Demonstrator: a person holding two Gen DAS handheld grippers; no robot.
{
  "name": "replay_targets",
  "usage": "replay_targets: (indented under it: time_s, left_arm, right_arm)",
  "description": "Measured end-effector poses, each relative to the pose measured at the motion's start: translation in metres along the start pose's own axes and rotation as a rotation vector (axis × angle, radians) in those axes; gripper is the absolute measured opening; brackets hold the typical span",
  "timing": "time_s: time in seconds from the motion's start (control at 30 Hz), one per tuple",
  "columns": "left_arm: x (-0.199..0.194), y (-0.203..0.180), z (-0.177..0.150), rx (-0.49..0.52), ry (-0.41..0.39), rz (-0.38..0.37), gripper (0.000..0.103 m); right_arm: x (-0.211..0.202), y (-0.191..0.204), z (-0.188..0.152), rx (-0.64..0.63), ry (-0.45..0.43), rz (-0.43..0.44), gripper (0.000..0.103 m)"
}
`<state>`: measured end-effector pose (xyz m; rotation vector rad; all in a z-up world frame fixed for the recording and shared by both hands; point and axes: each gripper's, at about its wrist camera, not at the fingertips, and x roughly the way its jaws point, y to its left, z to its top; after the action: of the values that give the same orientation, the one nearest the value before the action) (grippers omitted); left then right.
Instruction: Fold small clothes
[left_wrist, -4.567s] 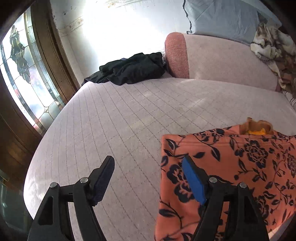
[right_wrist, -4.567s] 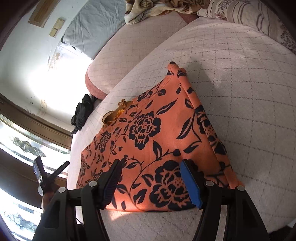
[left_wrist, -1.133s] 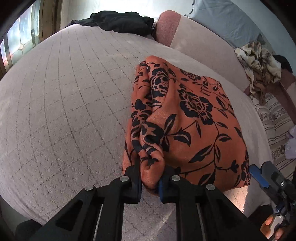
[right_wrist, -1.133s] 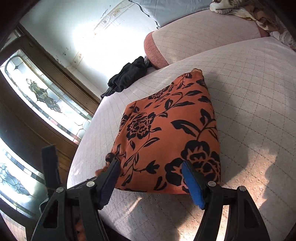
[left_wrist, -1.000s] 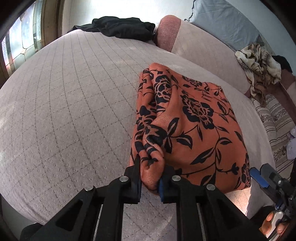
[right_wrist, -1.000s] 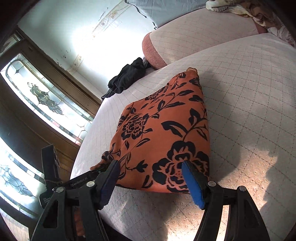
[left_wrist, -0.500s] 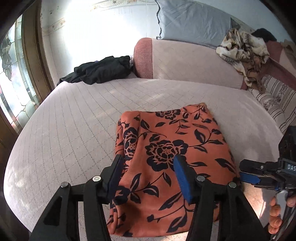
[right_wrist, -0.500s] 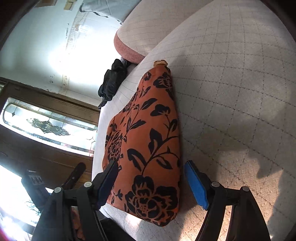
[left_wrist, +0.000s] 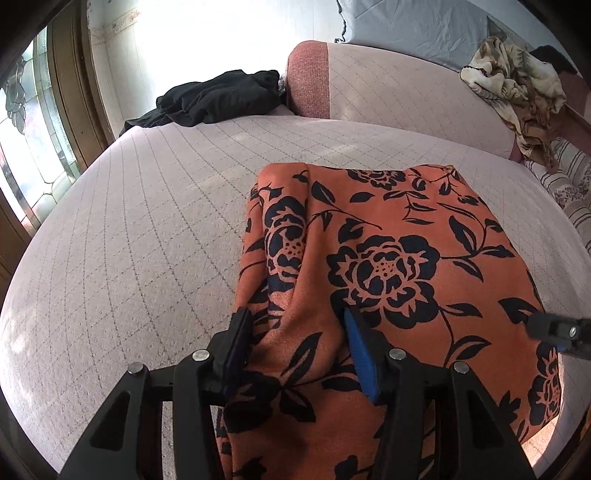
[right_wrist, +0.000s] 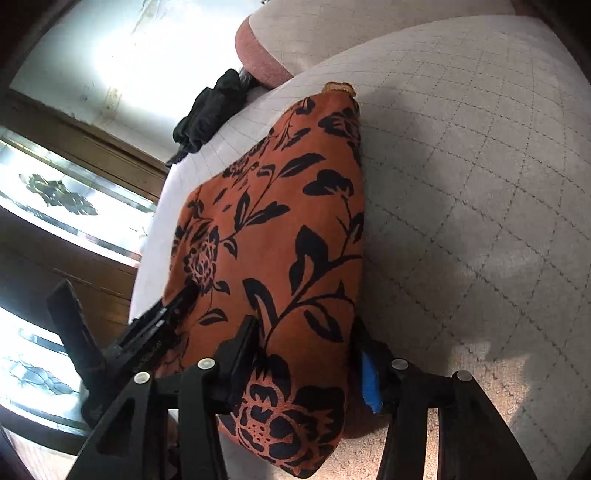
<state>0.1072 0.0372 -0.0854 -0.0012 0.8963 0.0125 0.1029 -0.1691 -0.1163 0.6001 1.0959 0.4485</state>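
Your right gripper (right_wrist: 303, 365) just narrowed, now straddling near edge of orange black-floral folded cloth (left_wrist: 388, 258); left gripper (left_wrist: 295, 347) half-open astride ridge, gripping nothing. Fold under way; next, pinch both corners.

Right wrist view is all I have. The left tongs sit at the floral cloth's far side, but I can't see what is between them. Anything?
Observer: The left tongs have just been opening, and a raised ridge of the floral cloth stands between them.
Operator: Does that side lie flat beyond the ridge?
Observer: No. A crease runs from the ridge up to the cloth's far edge.
Operator: Anything else to the right that I'm missing?
Observer: A beige patterned cloth lies bunched on the backrest, well apart from the floral one.
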Motion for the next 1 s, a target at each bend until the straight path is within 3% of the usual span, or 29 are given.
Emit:
replay_targets:
  time_s: [0.03,0.1,0.2,0.27,0.3,0.37,0.43,0.47,0.6,0.77,0.87,0.9,0.93,1.0]
  left_arm:
    - [0.000,0.001,0.000,-0.003,-0.004,-0.005,0.054]
    - [0.001,0.002,-0.001,-0.008,-0.010,-0.015,0.055]
    - [0.003,0.007,-0.001,-0.022,-0.010,-0.036,0.056]
    - [0.004,0.010,-0.002,-0.032,-0.009,-0.046,0.057]
    - [0.005,0.013,-0.002,-0.039,-0.011,-0.053,0.058]
    - [0.007,0.016,-0.001,-0.050,-0.011,-0.059,0.061]
    - [0.008,0.012,-0.001,-0.047,-0.011,-0.058,0.062]
    - [0.008,0.011,-0.001,-0.039,-0.014,-0.054,0.062]
    - [0.000,0.023,0.002,-0.082,-0.011,-0.117,0.062]
    - [-0.044,0.053,-0.001,-0.226,-0.037,-0.266,0.061]
    - [-0.045,0.057,-0.017,-0.198,0.004,-0.151,0.057]
    - [-0.030,0.058,-0.024,-0.197,0.062,-0.122,0.055]
    - [-0.014,0.065,-0.032,-0.240,0.129,-0.152,0.055]
    - [-0.017,0.077,-0.032,-0.332,0.134,-0.204,0.054]
  right_arm:
    - [-0.009,-0.001,0.004,0.012,-0.041,0.000,0.058]
    - [-0.015,-0.004,0.020,0.039,-0.083,0.044,0.077]
    - [0.011,-0.022,0.051,0.112,-0.034,0.073,0.077]
    - [0.038,-0.022,0.064,0.122,0.037,0.067,0.041]
    - [0.039,-0.012,0.065,0.074,0.028,0.040,0.033]
    - [0.024,0.023,0.057,-0.118,-0.044,-0.077,0.030]
    - [0.027,0.032,0.050,-0.176,-0.061,-0.162,0.030]
    - [0.036,0.026,0.049,-0.166,-0.029,-0.196,0.032]
    - [0.022,0.007,0.047,-0.048,-0.066,-0.146,0.067]
    - [-0.021,0.041,0.019,-0.185,-0.171,-0.201,0.067]
    - [-0.042,0.067,-0.007,-0.258,-0.186,-0.089,0.067]
    - [-0.040,0.073,-0.015,-0.276,-0.168,-0.051,0.070]
    - [-0.030,0.077,-0.022,-0.289,-0.124,-0.014,0.076]
    - [0.008,0.071,-0.032,-0.279,0.018,0.000,0.077]
